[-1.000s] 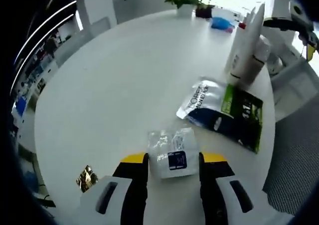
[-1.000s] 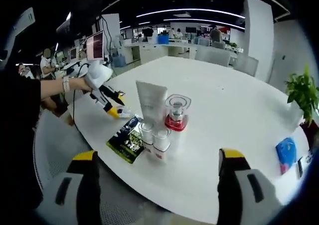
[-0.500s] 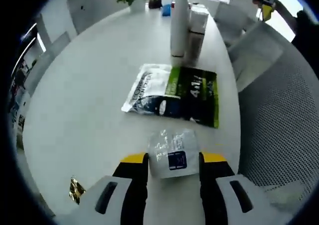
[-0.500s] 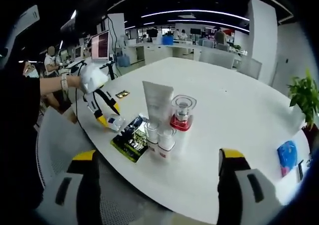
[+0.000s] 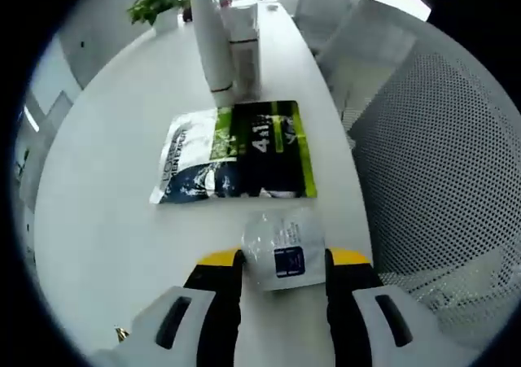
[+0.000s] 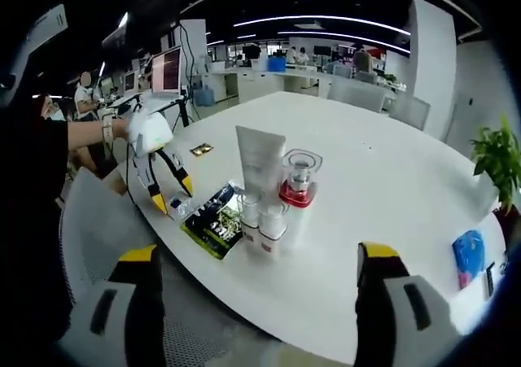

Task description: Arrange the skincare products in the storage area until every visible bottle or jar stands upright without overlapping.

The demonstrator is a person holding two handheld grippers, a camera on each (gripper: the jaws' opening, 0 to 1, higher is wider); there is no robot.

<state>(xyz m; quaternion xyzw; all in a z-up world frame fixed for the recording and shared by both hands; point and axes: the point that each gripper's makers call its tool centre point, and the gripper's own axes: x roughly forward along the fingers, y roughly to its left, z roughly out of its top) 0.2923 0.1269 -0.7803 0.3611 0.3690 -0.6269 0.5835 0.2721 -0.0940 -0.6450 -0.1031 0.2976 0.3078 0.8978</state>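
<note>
Sachet-moving step: my left gripper (image 5: pixel 283 261) pinches a small clear sachet (image 5: pixel 281 249) above the tabletop's near edge, just short of the flat green-and-black packet (image 5: pixel 236 151), while my right gripper (image 6: pixel 252 273) hangs spread wide; next, I judge, comes setting it down clear of the upright bottles (image 6: pixel 264 196).

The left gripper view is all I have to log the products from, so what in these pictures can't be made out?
- Small sachet, left gripper view: label print too small to read; its sides are covered by the left hand-held gripper.
- White tube, left gripper view: top cut off by the picture edge.
- Small bottles, right gripper view: labels too small to read.
- Flat packet, left gripper view: fisheye blur leaves most text illegible.
</note>
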